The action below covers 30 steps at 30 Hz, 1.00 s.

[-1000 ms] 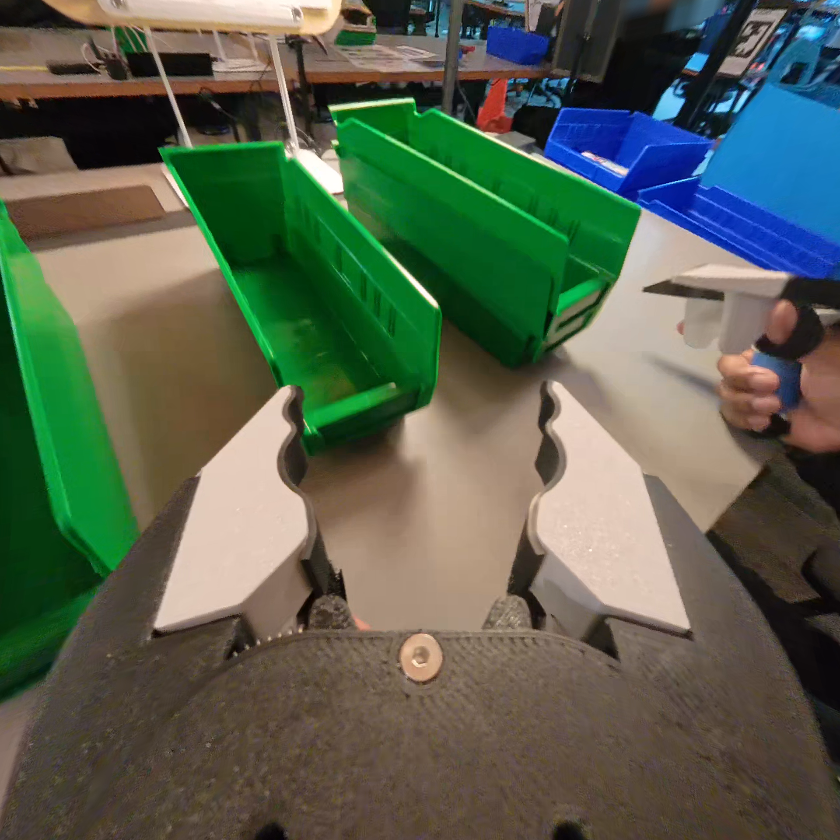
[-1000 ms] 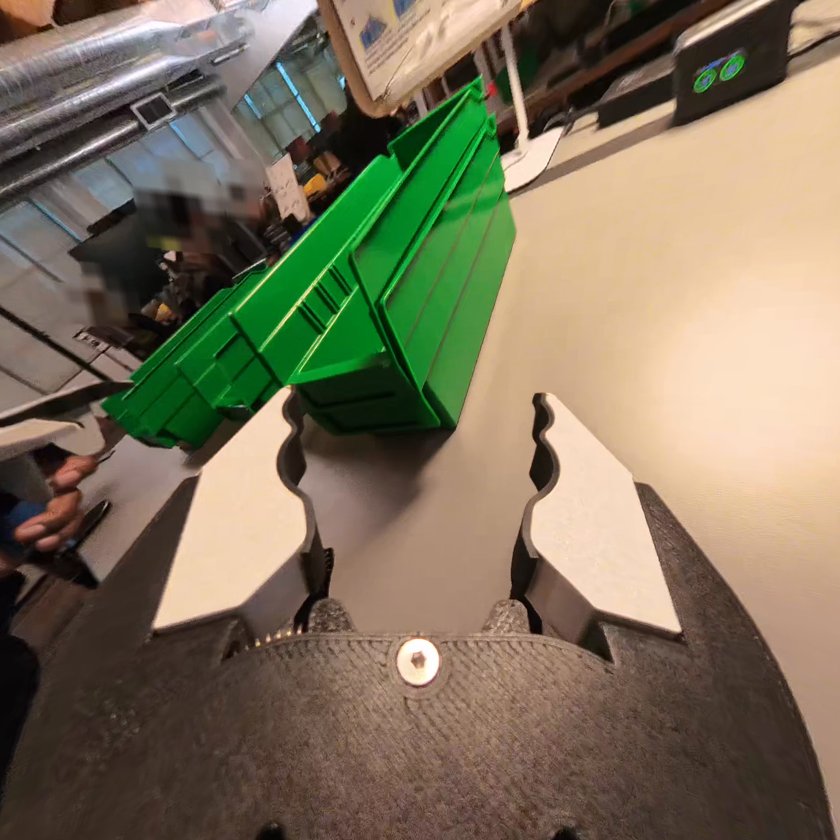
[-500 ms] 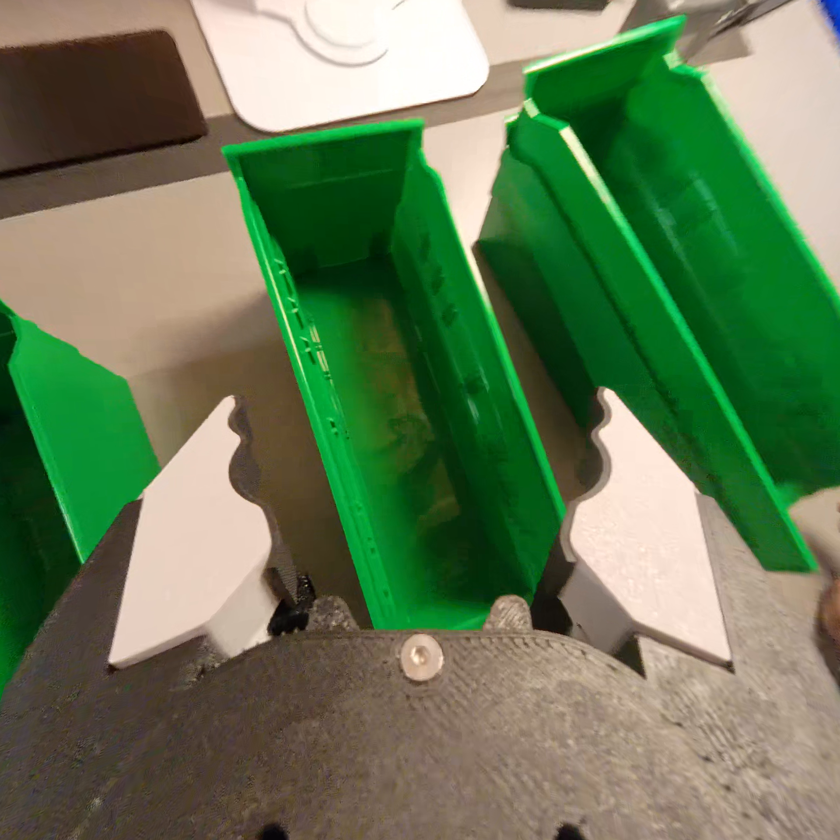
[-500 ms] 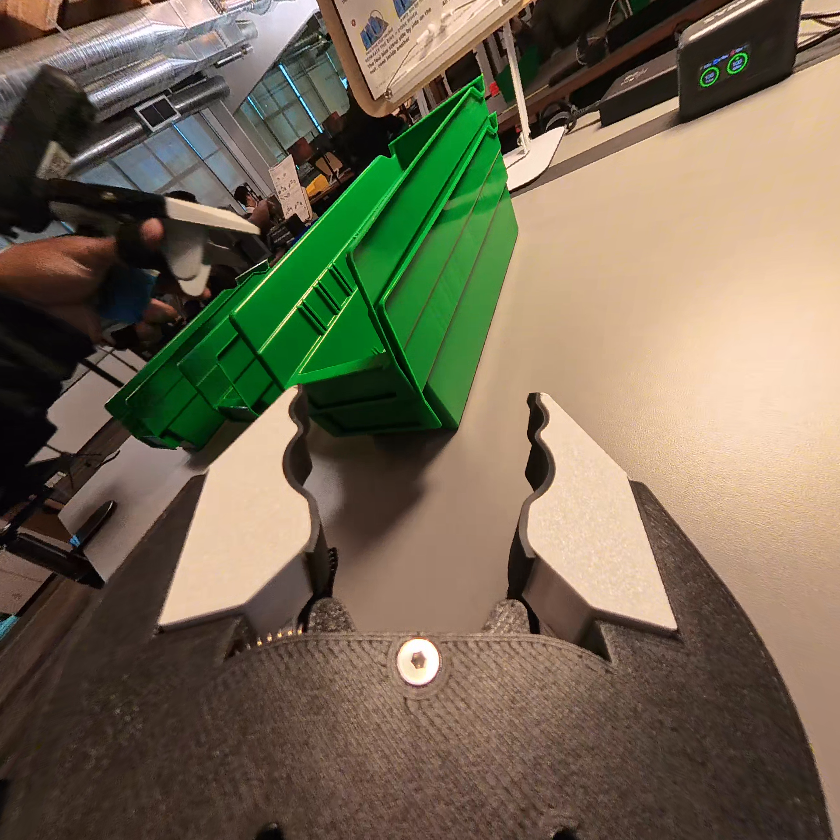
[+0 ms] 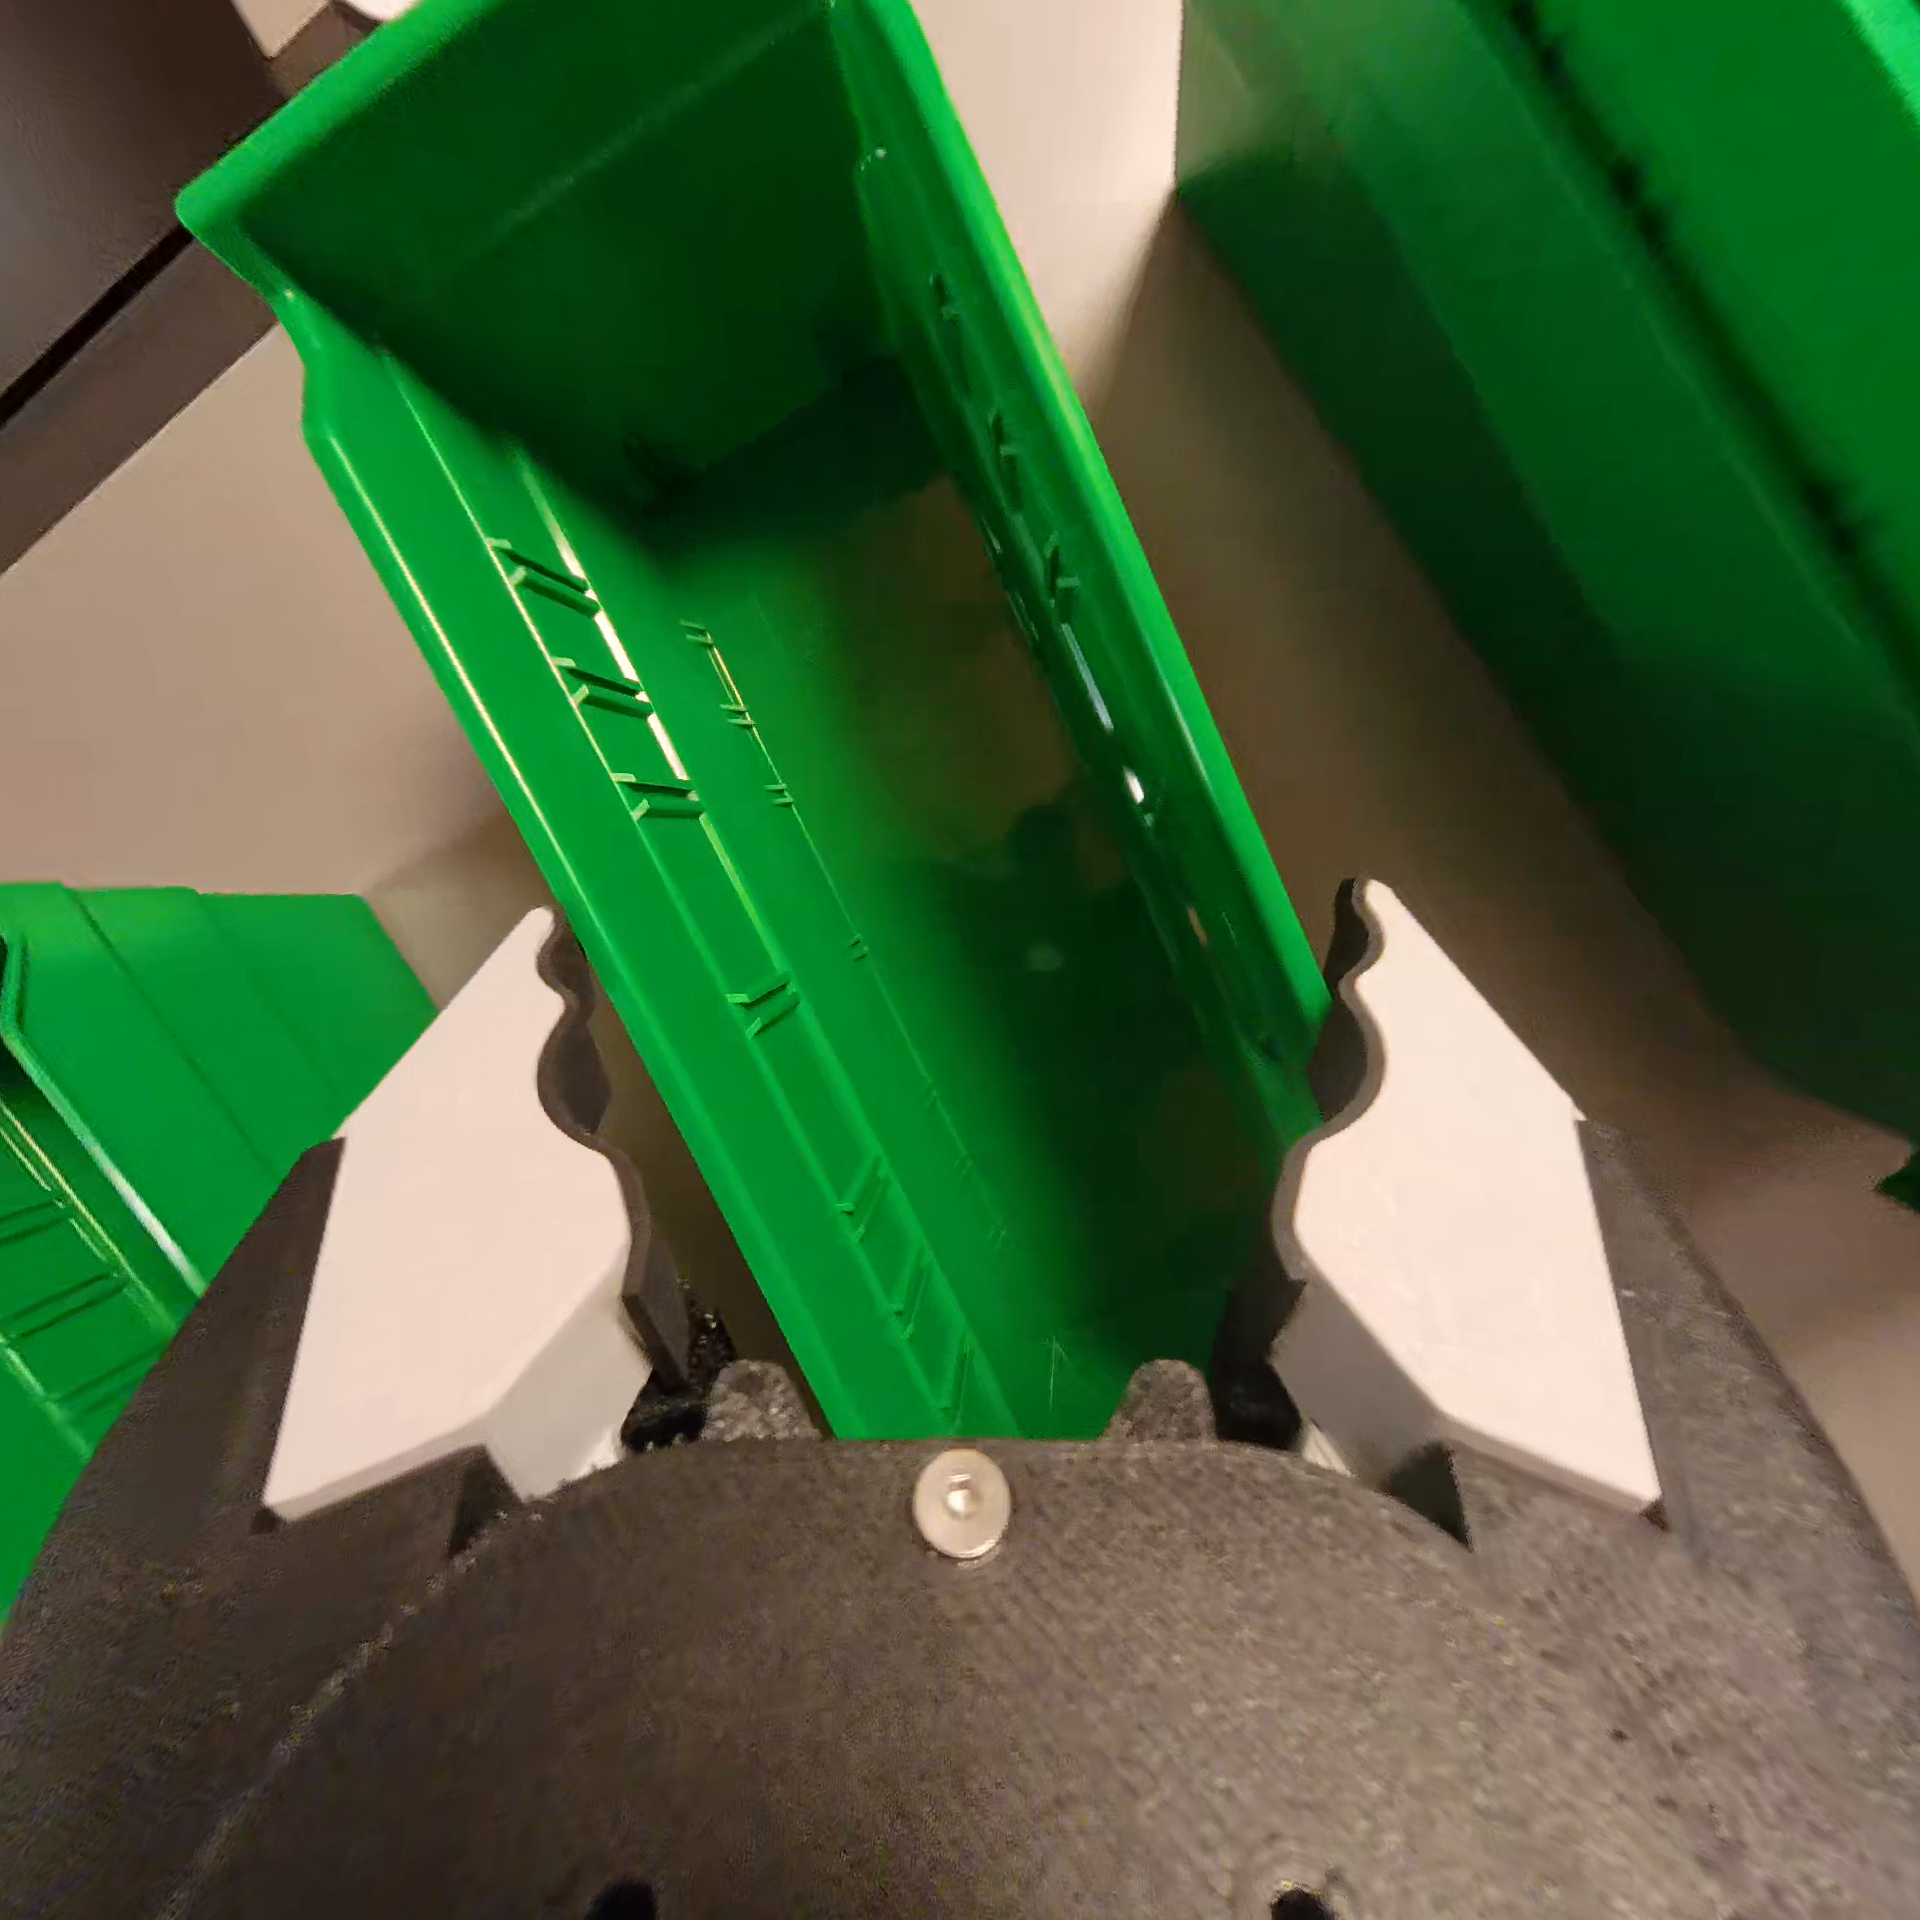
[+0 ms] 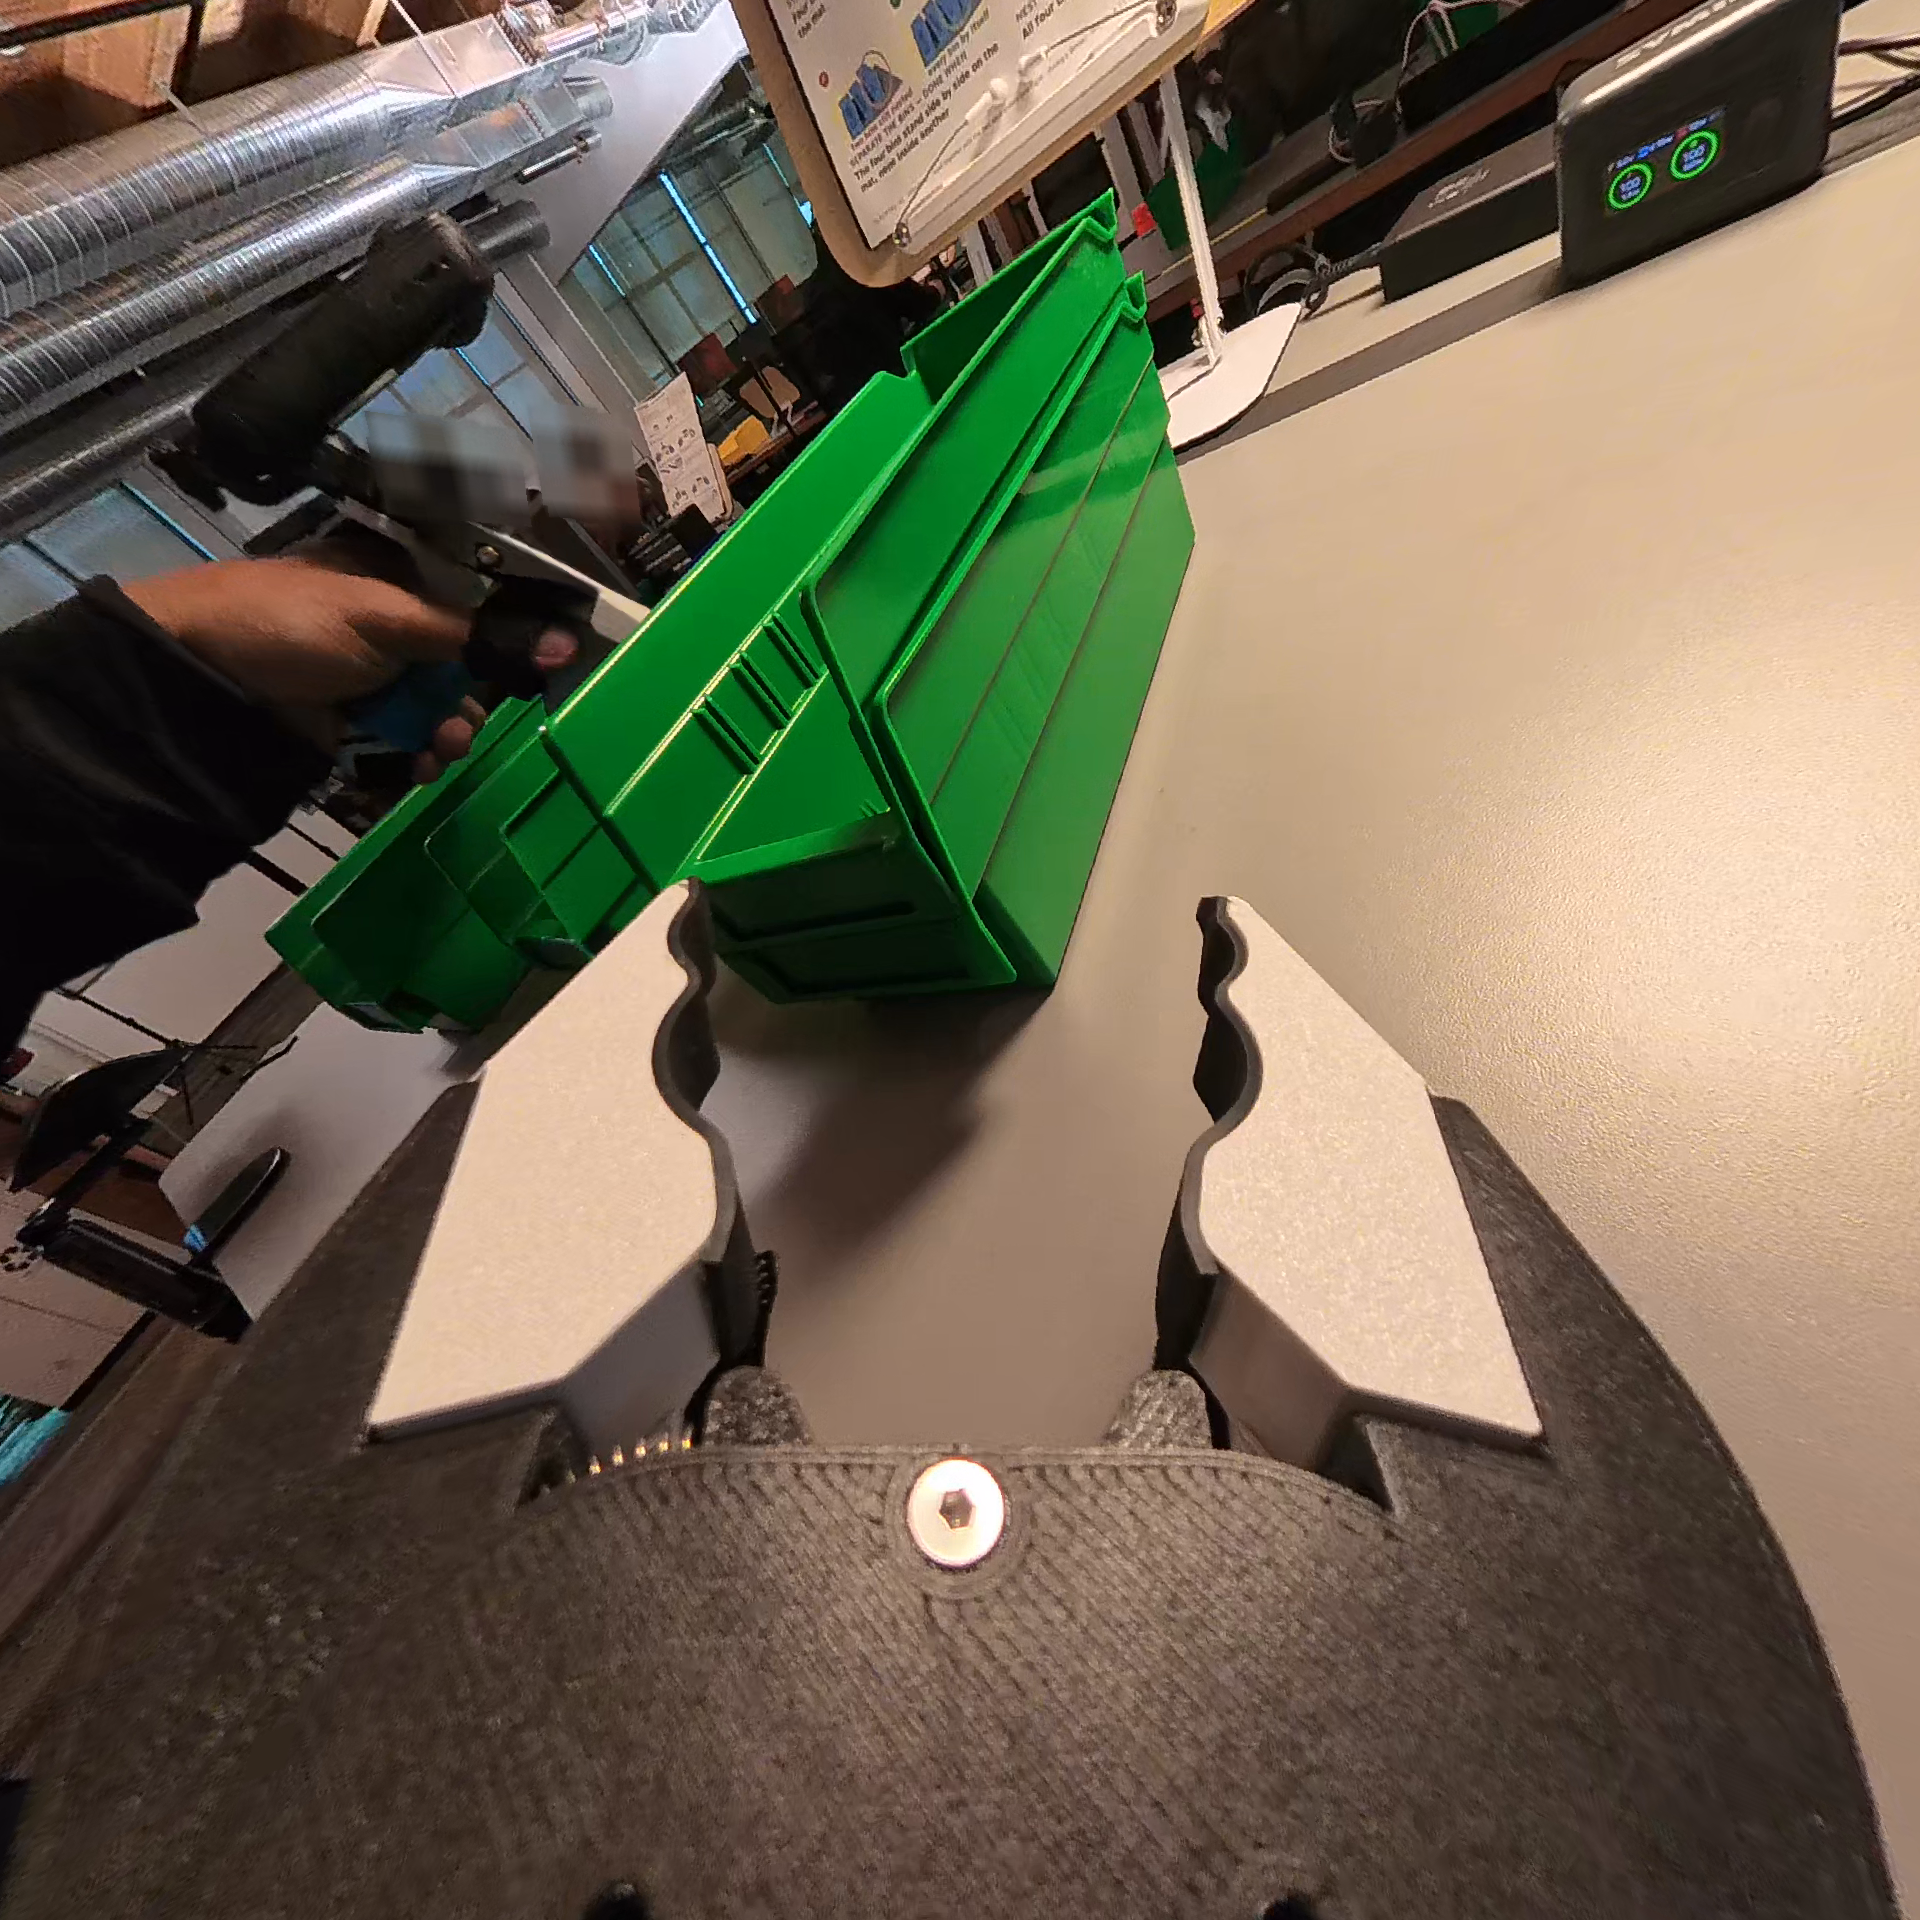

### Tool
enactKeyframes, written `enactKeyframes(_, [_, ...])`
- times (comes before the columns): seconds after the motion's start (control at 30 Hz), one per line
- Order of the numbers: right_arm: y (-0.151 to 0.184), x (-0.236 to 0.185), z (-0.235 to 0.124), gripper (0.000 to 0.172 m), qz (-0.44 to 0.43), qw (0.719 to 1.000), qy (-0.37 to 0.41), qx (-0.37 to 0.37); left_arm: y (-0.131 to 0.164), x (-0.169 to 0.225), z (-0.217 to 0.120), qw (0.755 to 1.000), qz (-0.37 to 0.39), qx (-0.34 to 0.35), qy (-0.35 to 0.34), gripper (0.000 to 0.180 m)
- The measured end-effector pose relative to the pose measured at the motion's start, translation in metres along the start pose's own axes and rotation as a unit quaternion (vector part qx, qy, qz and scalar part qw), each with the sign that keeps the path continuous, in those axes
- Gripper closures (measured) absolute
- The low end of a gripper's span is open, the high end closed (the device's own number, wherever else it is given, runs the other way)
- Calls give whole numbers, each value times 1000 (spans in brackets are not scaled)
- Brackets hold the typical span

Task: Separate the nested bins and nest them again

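Left wrist view, left to right: a green bin (image 5: 156, 1091) at the left edge; the left gripper (image 5: 951, 997), its jaws spread wide and straddling the near end of a long, open green bin (image 5: 831, 831) that stands apart on the grey table (image 5: 156, 727); and a further green bin stack (image 5: 1662, 520) at the right, blurred. The left fingertip stands clear of the straddled bin's wall at its base; the right fingertip lies just beside the right wall, contact uncertain. Nothing is gripped.

Right wrist view, left to right: a person's hand (image 6: 301, 634) carrying the left gripper above the bins; the green bins (image 6: 935, 675) lying side by side, the nearest still two nested together; and the right gripper (image 6: 951, 1023), jaws moderately wide over bare table, short of the bins and holding nothing.

Hazards, as judged: the straddled bin sits skewed between the left jaws, so closing could catch one wall first and swing the bin into its neighbours. Thin, smooth walls may flex or slip. A bin lowered off-axis could jam while nesting.
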State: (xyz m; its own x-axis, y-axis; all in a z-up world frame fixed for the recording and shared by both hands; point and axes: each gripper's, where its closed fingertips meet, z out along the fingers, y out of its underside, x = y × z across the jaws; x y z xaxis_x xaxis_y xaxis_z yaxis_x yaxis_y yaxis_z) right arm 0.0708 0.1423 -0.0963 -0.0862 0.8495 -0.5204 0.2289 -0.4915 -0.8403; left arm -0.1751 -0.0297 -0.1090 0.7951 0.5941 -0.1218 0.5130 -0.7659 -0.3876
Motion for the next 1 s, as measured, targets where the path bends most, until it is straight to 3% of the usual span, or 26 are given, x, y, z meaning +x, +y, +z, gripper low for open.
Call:
enactKeyframes(0.17, [0, 0, 0, 78, 0, 1000, -2, 1, 13, -6, -4, 998, 36, -46, 8, 43])
enactKeyframes(0.43, [-1, -1, -1, 79, -2, 1000, -2, 5, 11, -8, -4, 999, 30, -30, -12, 45])
enactKeyframes(0.7, [-2, -1, -2, 79, -1, 1000, -4, 9, 13, -10, -13, 999, 42, -22, -8, 70])
enactKeyframes(0.83, [-3, -1, -2, 79, -1, 1000, -5, 9, 2, -10, -34, 1000, 20, 4, 10, 74])
enactKeyframes(1.0, [-2, -1, -2, 79, 0, 1000, -5, 8, -32, -6, -86, 997, -24, 64, 43, 76])
